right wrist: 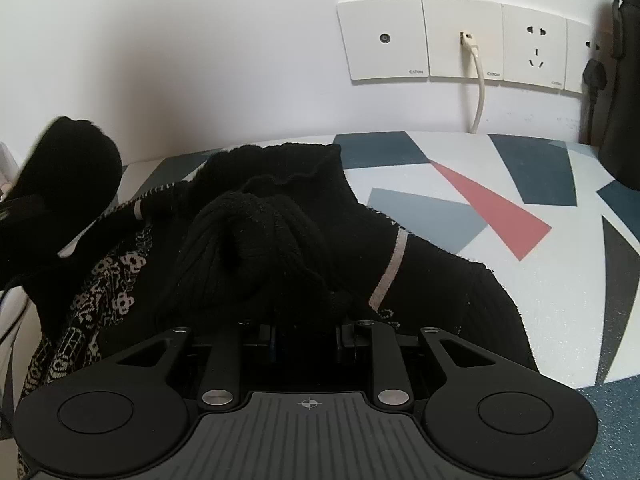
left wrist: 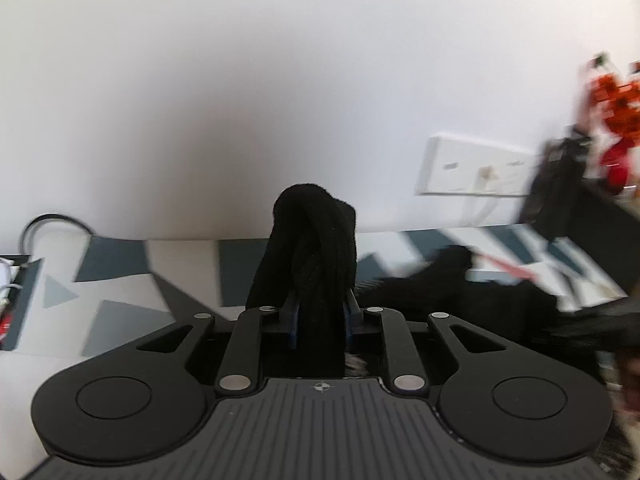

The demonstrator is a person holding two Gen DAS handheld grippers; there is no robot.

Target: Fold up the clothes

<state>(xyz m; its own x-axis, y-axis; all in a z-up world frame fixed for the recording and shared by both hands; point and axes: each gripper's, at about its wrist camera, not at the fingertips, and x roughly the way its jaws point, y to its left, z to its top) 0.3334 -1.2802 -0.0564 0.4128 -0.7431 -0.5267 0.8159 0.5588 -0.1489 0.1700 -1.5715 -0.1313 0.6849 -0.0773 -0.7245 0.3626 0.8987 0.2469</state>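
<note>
In the left wrist view, the left gripper [left wrist: 320, 312] is pinching a bunched fold of the black sweater [left wrist: 316, 248] above the patterned desk [left wrist: 120, 272], against a white wall [left wrist: 280, 60].

In the right wrist view, the right gripper [right wrist: 306, 332] is clamping sweater knit [right wrist: 248, 248] trailing toward the desk's [right wrist: 460, 200] back edge, below sockets [right wrist: 464, 40] reading "CATON".

Left tool [left wrist: 320, 316]: matte black body, ribbed grey top plate with a small crosshair mark, two round black caps, silver pivot pins, blue-edged finger pads. Right tool [right wrist: 306, 334]: same build (pads hidden).
</note>
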